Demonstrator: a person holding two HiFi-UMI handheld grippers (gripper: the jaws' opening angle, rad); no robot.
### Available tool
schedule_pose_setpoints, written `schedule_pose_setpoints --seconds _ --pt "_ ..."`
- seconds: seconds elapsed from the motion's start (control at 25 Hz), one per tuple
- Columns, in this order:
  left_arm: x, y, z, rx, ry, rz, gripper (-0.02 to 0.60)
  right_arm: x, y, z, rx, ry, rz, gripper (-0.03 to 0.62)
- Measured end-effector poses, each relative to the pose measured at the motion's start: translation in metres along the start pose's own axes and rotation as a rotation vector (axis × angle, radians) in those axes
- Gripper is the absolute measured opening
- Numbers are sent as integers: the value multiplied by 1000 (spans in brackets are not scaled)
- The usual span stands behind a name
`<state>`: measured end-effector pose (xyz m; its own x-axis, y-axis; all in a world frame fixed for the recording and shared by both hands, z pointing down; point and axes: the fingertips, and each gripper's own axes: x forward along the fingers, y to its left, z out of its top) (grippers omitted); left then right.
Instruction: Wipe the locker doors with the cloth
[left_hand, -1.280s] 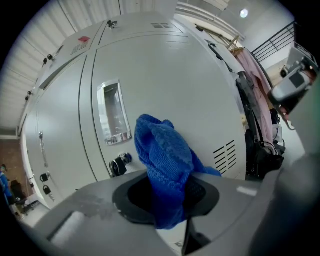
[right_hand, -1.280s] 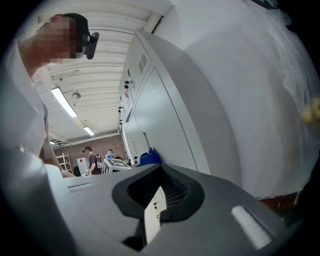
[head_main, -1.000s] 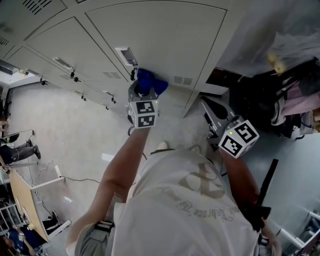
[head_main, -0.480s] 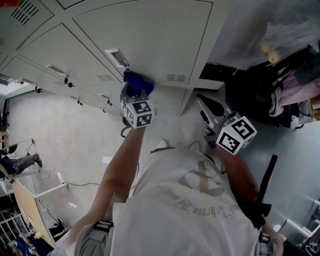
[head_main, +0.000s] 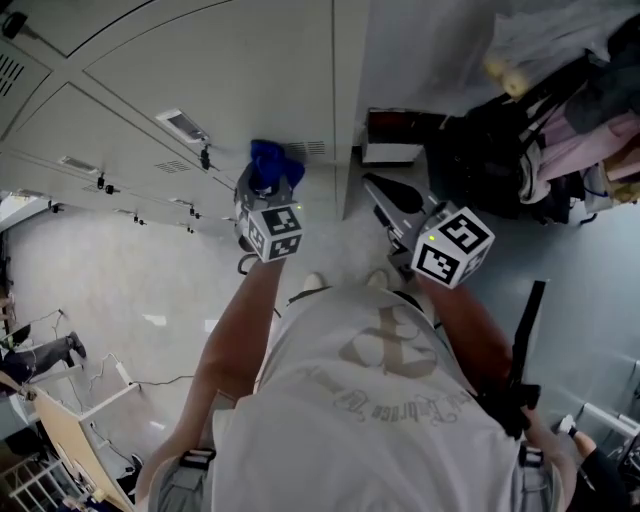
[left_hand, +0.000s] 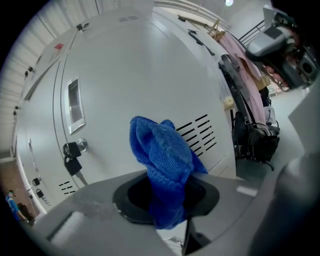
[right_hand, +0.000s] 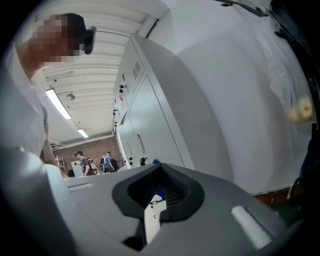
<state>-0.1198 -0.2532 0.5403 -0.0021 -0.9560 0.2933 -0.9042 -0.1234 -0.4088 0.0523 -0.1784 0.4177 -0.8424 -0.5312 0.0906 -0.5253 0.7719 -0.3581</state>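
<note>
Head view: the left claw (head_main: 267, 182) is clamped on the blue cloth (head_main: 270, 160), which is pressed against a pale grey locker door (head_main: 250, 70) just beside its vent slots (head_main: 313, 148). A padlock with keys (head_main: 204, 158) hangs left of the cloth, below a small label holder (head_main: 183, 125). The right claw (head_main: 380, 192) is held off to the right, apart from the lockers, its jaws together and empty. Beyond it, black bags (head_main: 490, 150) and pink clothing (head_main: 580, 140) crowd the corner next to the end locker. The person's white shirt (head_main: 380, 400) carries a faded print that cannot be read.

Left gripper view: the cloth (left_hand: 162, 155) rises bunched from between the closed jaws of the left claw (left_hand: 165, 195), in front of the door (left_hand: 130, 65). The vent slots (left_hand: 197, 134) lie just right of it, the lock and dangling key (left_hand: 74, 152) to its left, under a recessed handle (left_hand: 73, 105). A pink garment (left_hand: 245, 75) and a black bag (left_hand: 255, 142) hang to the right. A small red sticker (left_hand: 58, 46) is too small to read.

Right gripper view: the right claw (right_hand: 157, 200) is closed on nothing. The row of lockers (right_hand: 145, 115) runs away to the left, with distant people (right_hand: 82, 162) before a brick wall and ceiling lights (right_hand: 57, 102) overhead.
</note>
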Motion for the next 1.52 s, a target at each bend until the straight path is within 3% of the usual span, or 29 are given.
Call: schedule_pose_setpoints --seconds 0.12,0.2,0.4,0.72,1.04,1.2,1.28,1.4,1.52 --pt "1 2 17 56 -18 13 114 6 -7 0 -8 -9 22 7" --pt "-3 -2 23 53 -5 46 114 -2 -13 3 -3 -12 43 7" --pt "-2 -26 28 44 -5 32 114 -28 -28 7 6 -10 32 6" --pt "-8 -60 44 72 2 70 114 -55 -42 7 17 -9 101 7" --pt "5 -115 59 9 -27 -37 115 -75 -68 5 47 -4 93 7" --pt "-1 -166 80 30 -103 -258 114 -78 -73 3 64 -7 110 7" --pt "-9 -180 94 23 -143 -335 114 -77 -73 3 70 -11 122 6" --pt "-28 -174 95 -63 -149 -343 114 -75 -67 3 58 -7 159 7" --pt "-55 -147 84 -216 -127 -308 115 -72 -56 0 28 -3 220 8"
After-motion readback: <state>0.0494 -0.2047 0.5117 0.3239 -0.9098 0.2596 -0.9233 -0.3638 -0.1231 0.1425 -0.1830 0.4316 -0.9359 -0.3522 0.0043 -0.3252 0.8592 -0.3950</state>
